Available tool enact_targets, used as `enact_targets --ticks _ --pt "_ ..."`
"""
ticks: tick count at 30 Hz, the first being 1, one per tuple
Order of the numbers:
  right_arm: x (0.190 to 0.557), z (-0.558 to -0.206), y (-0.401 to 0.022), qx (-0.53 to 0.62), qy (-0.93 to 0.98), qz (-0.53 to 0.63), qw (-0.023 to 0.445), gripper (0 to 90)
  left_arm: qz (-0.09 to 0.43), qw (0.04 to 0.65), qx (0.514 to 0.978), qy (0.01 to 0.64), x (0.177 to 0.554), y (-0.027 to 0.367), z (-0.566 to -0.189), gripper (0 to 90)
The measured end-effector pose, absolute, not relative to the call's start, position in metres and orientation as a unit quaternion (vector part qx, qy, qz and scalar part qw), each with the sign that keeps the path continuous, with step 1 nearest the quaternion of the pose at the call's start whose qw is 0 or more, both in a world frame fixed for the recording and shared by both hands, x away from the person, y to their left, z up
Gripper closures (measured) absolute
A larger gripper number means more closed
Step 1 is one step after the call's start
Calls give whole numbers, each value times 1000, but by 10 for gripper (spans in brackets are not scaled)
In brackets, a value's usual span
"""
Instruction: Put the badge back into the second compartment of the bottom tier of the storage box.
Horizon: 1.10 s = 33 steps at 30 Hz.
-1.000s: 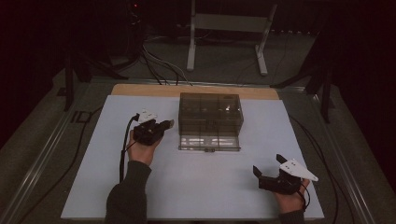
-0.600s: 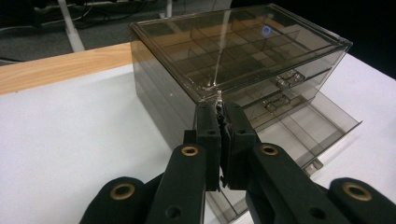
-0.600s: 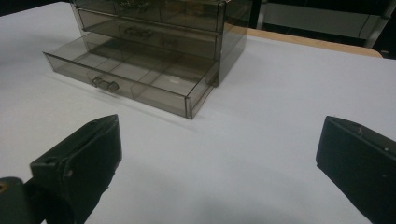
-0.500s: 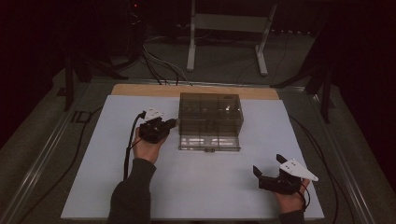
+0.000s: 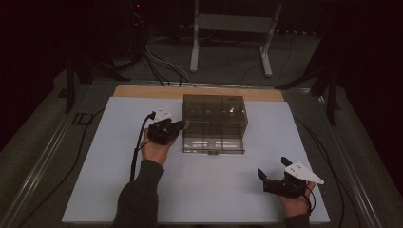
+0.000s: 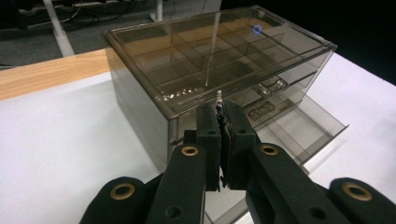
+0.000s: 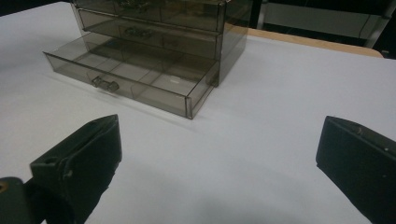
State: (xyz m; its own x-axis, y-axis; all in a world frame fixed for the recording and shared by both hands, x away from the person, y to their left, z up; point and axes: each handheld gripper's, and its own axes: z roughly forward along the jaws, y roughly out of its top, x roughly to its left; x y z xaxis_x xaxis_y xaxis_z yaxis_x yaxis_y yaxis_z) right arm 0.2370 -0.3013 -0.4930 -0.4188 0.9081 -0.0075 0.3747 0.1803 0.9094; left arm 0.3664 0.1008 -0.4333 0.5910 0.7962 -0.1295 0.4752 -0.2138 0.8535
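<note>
My left tool [image 5: 179, 125] sits at the left end of the smoky see-through drawer box [image 5: 215, 113], its tip just beside the box's near left corner, and the jaws are pressed together. In the left gripper view [image 6: 220, 108] a thin, pale sliver pokes up from between the pads; it is too small for me to tell what it is, so I only say that the jaws are closed narrow around it. Past the tip I look over the box's clear lid, which shows a grid of compartments underneath, and down its front with the small drawer handles. The box stands toward the far middle of the white bench [image 5: 109, 190], with a strip of bare wood [image 5: 142, 91] behind it. Its bottom drawer [image 5: 214, 144] is pulled out toward me and rests on the bench; in the right gripper view that drawer [image 7: 135, 79] looks divided into sections, with a small clear handle [image 7: 105, 83] on its front wall. My right tool [image 5: 272, 172] rests low near the front right corner of the bench, well apart from the box, and its jaws stand wide with only bare white surface between them. A black cable [image 5: 138, 147] trails back from the left tool along my sleeve.
</note>
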Motion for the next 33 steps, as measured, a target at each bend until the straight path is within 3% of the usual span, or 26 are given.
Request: enact_targets --ticks 33 --pt "237 -493 -302 451 709 454 295 7 148 463 778 398 370 61 -444 884"
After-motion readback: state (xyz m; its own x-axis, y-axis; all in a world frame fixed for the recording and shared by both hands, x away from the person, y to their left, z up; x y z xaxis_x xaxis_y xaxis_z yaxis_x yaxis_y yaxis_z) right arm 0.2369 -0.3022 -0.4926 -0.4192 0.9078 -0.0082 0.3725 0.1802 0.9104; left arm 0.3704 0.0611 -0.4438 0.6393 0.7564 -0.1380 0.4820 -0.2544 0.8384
